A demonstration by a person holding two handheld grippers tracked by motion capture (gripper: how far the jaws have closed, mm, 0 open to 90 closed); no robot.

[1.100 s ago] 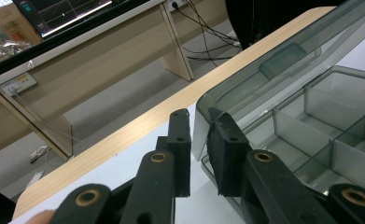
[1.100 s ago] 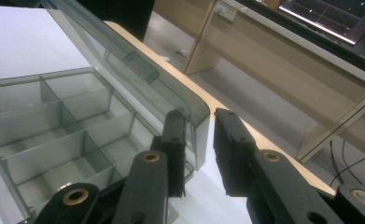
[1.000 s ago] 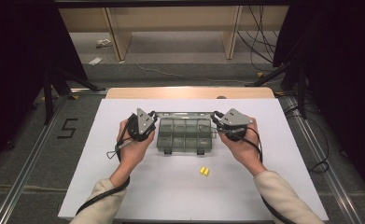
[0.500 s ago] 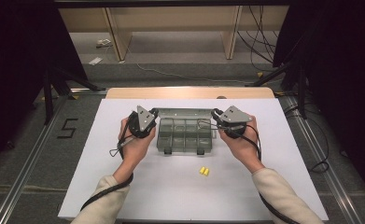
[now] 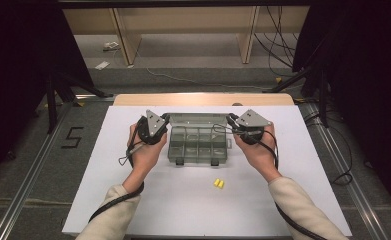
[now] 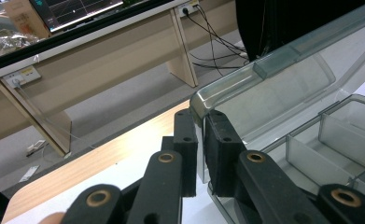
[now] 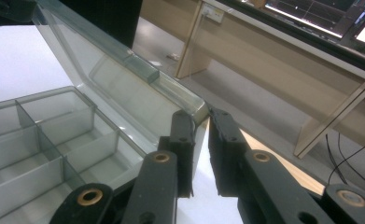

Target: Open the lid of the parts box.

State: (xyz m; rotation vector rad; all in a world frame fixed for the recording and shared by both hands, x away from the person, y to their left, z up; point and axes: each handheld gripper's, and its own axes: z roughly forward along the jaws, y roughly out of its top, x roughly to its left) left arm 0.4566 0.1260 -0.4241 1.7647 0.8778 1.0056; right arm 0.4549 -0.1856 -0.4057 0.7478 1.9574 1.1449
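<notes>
- Sitting toward the far edge of the white table top [image 5: 133, 200], midway between its left and right edges, is a clear smoke-grey plastic organiser box with divided compartments [image 5: 199, 146].
- Its see-through hinged lid [image 6: 283, 84] stands raised at the back, tilted away from the person.
- The left gripper [image 6: 200, 140] pinches the lid's left corner; the two black jaws are drawn close together with the thin plastic edge clamped between them.
- The right gripper [image 7: 200, 135] pinches the lid's opposite, right corner in the same way, its jaws nearly together on the rim.
- In the high view each gripper sits just beside an end of the box, the left gripper [image 5: 153, 127] and the right gripper [image 5: 245, 127] held in the person's hands, with black cables trailing back along the light sleeves.
- Two small yellow pieces [image 5: 218, 184] lie on the white surface, nearer the person than the box and apart from it.
- The compartments that show look empty.
</notes>
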